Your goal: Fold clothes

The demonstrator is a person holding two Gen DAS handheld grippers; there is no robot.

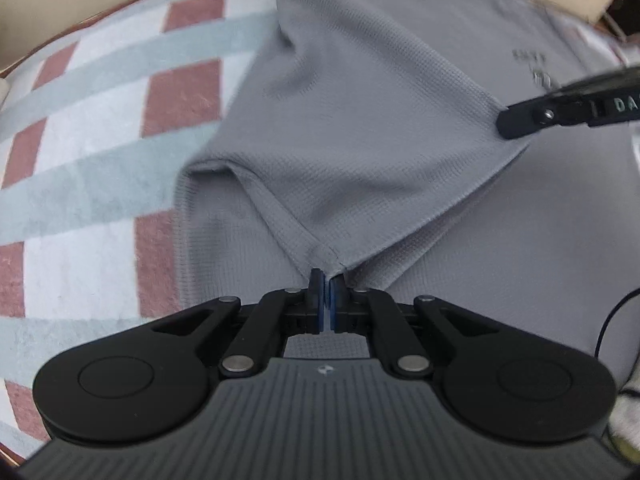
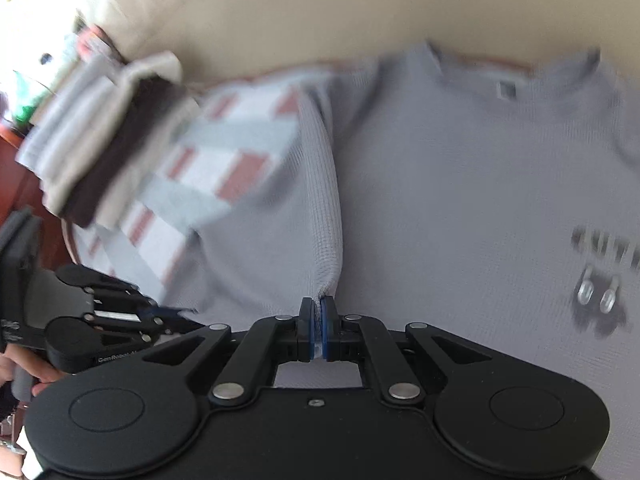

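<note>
A grey waffle-knit T-shirt (image 1: 360, 120) with dark chest print (image 2: 604, 248) lies on a checked blanket (image 1: 100, 184). My left gripper (image 1: 327, 280) is shut on a hemmed corner of the shirt's left side, which is lifted and drawn over the body of the shirt. My right gripper (image 2: 317, 306) is shut on the same raised fold farther along, and its black tip (image 1: 520, 122) shows at the right of the left wrist view. The left gripper (image 2: 176, 316) appears low at the left of the right wrist view. The cloth between the two grips hangs in a ridge.
A stack of folded clothes (image 2: 100, 132) lies on the blanket at the far left. A cream wall (image 2: 360, 8) runs behind the blanket. A hand (image 2: 28, 376) holds the left tool. A thin black cable (image 1: 608, 312) hangs at the right.
</note>
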